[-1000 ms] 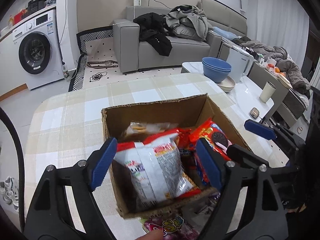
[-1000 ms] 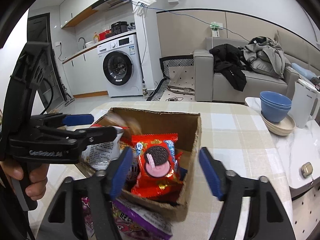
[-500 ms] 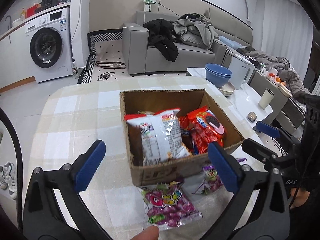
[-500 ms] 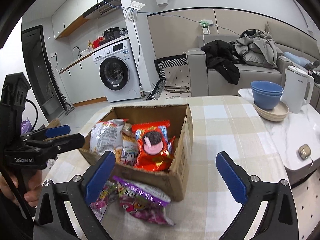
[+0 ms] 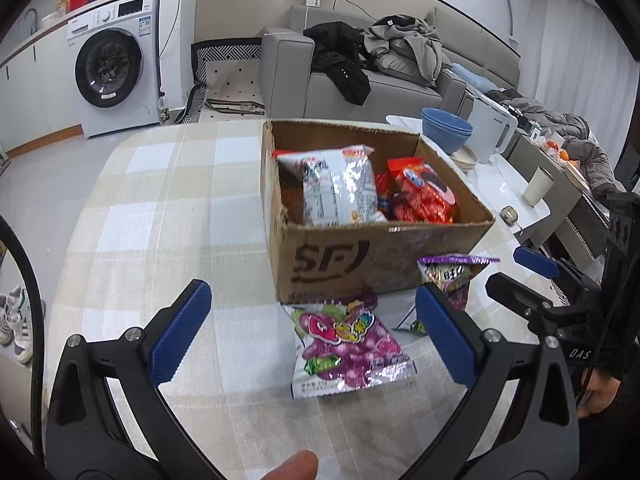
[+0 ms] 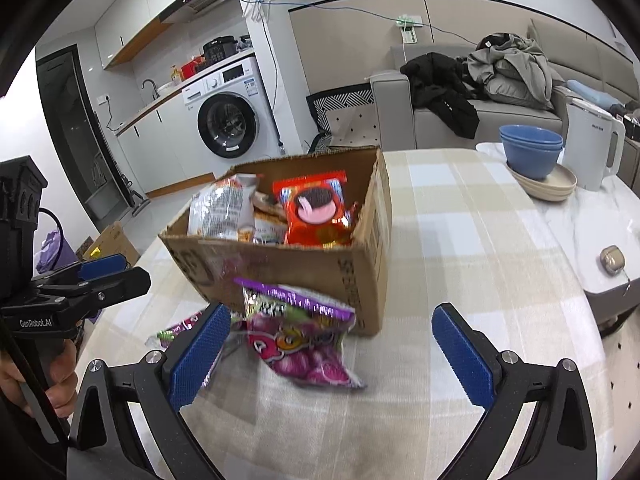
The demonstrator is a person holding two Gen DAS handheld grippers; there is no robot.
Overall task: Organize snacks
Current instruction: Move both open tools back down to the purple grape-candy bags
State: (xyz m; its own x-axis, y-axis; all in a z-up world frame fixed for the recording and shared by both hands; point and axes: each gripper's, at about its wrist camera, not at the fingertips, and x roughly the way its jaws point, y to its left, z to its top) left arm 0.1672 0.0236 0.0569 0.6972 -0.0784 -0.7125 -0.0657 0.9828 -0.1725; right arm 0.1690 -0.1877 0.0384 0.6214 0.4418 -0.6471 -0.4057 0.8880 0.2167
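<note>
A brown cardboard box [image 5: 384,252] [image 6: 296,264] stands on the checked tablecloth. It holds a silver-white snack bag [image 5: 336,188] [image 6: 220,208] and a red Oreo pack [image 5: 424,196] [image 6: 316,208]. Two purple candy bags lie on the cloth in front of the box: one flat [image 5: 348,348] [image 6: 180,330], one leaning against the box wall [image 5: 452,276] [image 6: 300,340]. My left gripper [image 5: 312,336] is open and empty above the flat bag. My right gripper [image 6: 332,348] is open and empty, straddling the leaning bag. Each gripper also shows in the other's view, the right one [image 5: 532,276] and the left one [image 6: 100,272].
Stacked blue bowls [image 6: 530,150], a white kettle [image 6: 592,148], a cup [image 5: 538,186] and a small round object [image 6: 612,258] sit on the white marble table at right. A grey sofa [image 5: 360,80] with clothes and a washing machine [image 5: 116,64] stand behind.
Both grippers have pulled back from the box and opened wide. The left one let go of the silver-white bag, which now stands in the box. The purple bags have come into view.
</note>
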